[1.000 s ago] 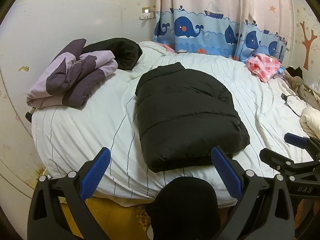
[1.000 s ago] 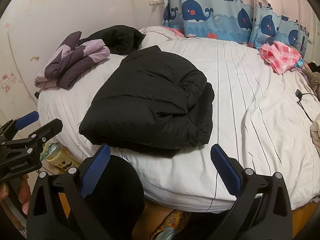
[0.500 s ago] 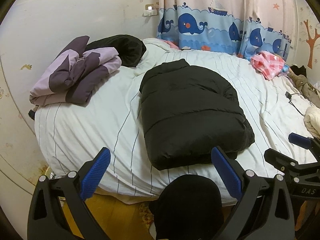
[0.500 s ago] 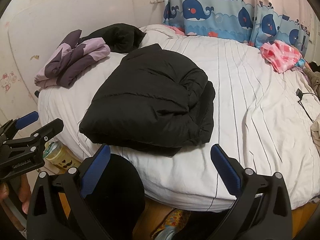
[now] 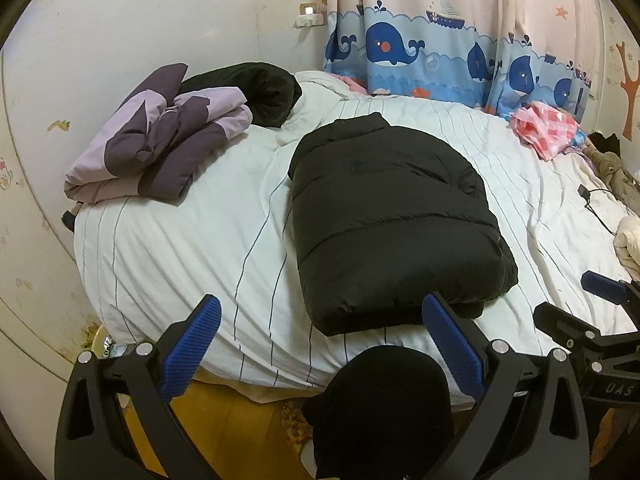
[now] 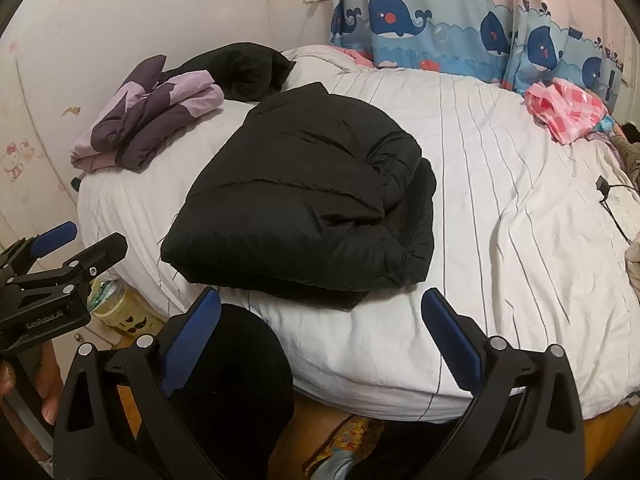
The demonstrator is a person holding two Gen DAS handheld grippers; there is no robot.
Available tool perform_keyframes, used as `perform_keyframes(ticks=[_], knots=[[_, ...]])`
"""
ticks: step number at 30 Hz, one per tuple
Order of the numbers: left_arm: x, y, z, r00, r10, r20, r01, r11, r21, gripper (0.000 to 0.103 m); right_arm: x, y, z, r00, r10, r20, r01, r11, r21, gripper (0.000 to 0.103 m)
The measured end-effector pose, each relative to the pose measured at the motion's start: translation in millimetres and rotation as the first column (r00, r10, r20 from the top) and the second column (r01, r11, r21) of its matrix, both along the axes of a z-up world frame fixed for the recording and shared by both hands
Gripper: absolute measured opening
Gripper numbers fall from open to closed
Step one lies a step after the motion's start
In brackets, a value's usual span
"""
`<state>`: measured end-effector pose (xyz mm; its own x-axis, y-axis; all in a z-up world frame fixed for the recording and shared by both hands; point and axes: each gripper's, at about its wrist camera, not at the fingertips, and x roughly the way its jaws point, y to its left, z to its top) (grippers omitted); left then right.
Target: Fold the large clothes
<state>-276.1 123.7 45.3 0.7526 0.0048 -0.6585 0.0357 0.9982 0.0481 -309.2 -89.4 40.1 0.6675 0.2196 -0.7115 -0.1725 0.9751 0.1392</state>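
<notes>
The black puffer jacket (image 5: 392, 216) lies folded into a thick, roughly rectangular bundle in the centre of both frames, on the white striped bed (image 5: 180, 248), so the fold of this garment looks finished; its right side shows stacked layers that bulge a little, which may want squaring. In the upper left a purple quilted garment (image 5: 160, 148) sits folded, with another dark garment (image 5: 256, 88) behind it, apparently unfolded, as is the pink checked cloth (image 5: 544, 132) at the upper right. The left gripper (image 5: 320, 344) and right gripper (image 6: 320, 332) both hang spread wide, grasping nothing, below the bed edge. Against the earlier frames the left view has drifted slightly, the jacket sitting a touch further right; the jacket itself is unchanged
</notes>
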Motion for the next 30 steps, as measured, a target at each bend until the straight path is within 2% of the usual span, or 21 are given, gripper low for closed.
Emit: perform_keyframes(ticks=[7, 12, 24, 30], knots=[[-0.6, 0.0, -0.9, 1.000, -0.005, -0.005, 0.005, 1.000, -0.007, 0.097, -2.0, 1.9, -0.9, 1.000, -0.001, 0.008, 0.001, 1.000, -0.011, 0.097], [-0.1, 0.5, -2.3, 1.000, 0.003, -0.015, -0.003, 1.000, -0.005, 0.097, 4.2, 2.1, -3.7, 0.999, -0.014, -0.038, 0.014, 1.000, -0.018, 0.097], [1.3, 0.6, -1.9, 1.000, -0.016, -0.022, 0.016, 1.000, -0.011, 0.097, 6.9, -3.1, -5.8, 0.999, -0.013, -0.050, 0.012, 1.000, -0.022, 0.097], [7.1, -0.6, -3.9, 0.998, 0.000, -0.065, 0.001, 1.000, 0.011, 0.097, 6.8, -3.0, -6.2, 0.999, -0.010, -0.051, 0.009, 1.000, -0.022, 0.097]])
